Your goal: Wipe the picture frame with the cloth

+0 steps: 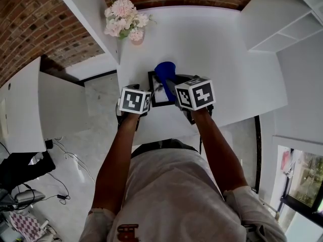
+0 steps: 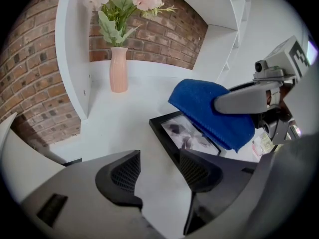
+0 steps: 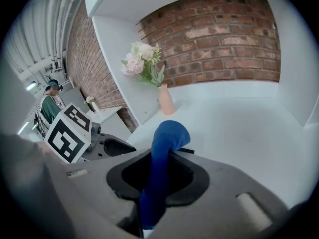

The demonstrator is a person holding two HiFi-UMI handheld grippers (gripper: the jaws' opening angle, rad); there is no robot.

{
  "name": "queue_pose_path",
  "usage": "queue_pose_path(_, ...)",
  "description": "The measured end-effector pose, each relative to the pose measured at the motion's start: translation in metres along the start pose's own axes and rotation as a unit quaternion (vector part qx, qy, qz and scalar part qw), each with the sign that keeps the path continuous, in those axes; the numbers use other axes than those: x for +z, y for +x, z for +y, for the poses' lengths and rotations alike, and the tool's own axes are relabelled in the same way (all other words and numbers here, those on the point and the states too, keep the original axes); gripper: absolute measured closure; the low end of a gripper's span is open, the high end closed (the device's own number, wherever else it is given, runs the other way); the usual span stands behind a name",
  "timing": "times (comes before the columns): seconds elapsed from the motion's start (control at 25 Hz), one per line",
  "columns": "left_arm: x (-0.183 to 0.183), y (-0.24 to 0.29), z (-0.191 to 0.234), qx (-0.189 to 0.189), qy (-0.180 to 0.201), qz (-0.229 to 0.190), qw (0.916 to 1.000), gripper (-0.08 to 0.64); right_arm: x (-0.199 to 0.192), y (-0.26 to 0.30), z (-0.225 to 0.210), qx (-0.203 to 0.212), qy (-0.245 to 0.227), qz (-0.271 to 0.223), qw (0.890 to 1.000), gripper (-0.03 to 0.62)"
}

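Observation:
A black picture frame (image 1: pixel 157 96) lies flat on the white table (image 1: pixel 227 59), with its near corner (image 2: pixel 172 133) just beyond the tips of my left gripper (image 2: pixel 158 176). That gripper is open, and only bare table shows between its pads. My right gripper (image 3: pixel 159 176) is shut on a blue cloth (image 3: pixel 167 136), which stands up in a fold out of the jaws. The cloth (image 2: pixel 212 111) hangs over the frame's far part and hides it. In the head view the cloth (image 1: pixel 165 72) sits above the frame, between the two marker cubes.
A pink vase of flowers (image 1: pixel 127 24) stands at the table's far left, beside a white shelf wall (image 2: pixel 70 59). A brick wall (image 3: pixel 219 39) is behind. White shelving (image 1: pixel 282 24) sits to the right. A person (image 3: pixel 50 106) is far off to the left.

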State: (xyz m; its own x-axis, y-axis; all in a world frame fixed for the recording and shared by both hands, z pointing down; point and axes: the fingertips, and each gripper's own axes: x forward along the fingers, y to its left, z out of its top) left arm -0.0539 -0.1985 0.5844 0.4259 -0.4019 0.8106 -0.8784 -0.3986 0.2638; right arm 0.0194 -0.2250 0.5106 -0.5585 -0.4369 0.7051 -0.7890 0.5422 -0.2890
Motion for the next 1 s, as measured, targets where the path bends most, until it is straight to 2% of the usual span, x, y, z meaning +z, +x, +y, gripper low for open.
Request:
queue_pose_path(0.4,-0.001,0.0,0.0,-0.011,-0.008,-0.001,0.9999,0.318,-0.029,0.036,0.034,0.029,0.001,0.046,0.999,0.515)
queue_pose_path(0.56,-0.002,0.0,0.0,-0.014,-0.005,-0.004,0.9999,0.314,-0.043,0.043,0.03,0.009,-0.025,0.074,0.997,0.515)
queue_pose_path(0.76,0.001,0.0,0.001,-0.016,-0.002,-0.004,0.9999,0.311,-0.045,0.035,0.009,-0.03,-0.057,0.086,0.994,0.515)
queue_pose_path(1.0,0.001,0.0,0.0,-0.016,-0.004,-0.004,0.9999,0.311,-0.051,0.017,-0.022,-0.062,-0.049,0.09,0.993,0.515)
